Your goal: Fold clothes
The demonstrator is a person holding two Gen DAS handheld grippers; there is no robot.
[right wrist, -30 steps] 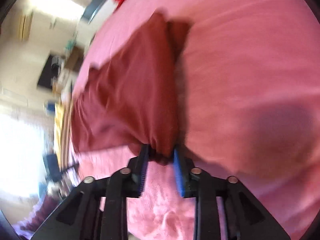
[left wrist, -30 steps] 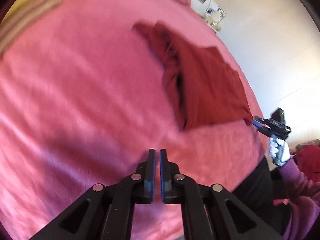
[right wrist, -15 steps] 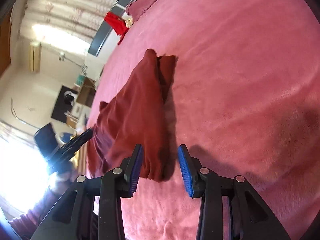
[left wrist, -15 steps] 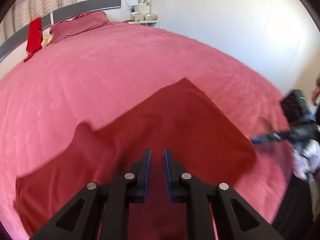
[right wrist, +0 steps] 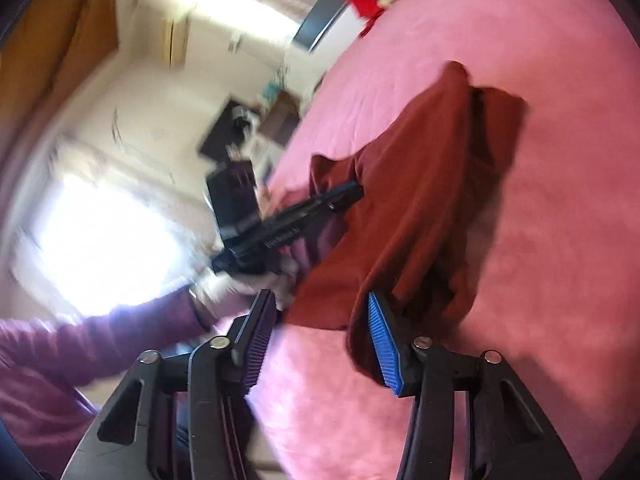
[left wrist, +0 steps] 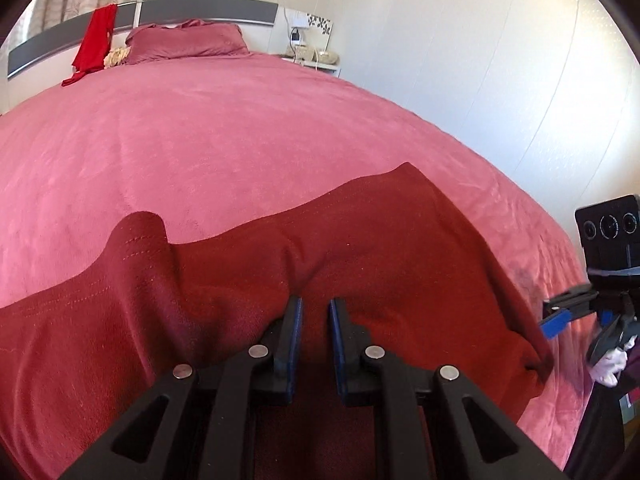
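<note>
Step in hand: regrip between folds. Left gripper jaws slightly apart over garment; right gripper jaws opening, its right pad against the garment's corner. Next: seize fresh edges.

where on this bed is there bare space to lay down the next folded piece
Free: the wide pink bedspread between the dark red garment and the pillow, plus a strip on its right toward the wall. Crowded: the near edge, where the garment and both tools, left and right, sit.
</note>
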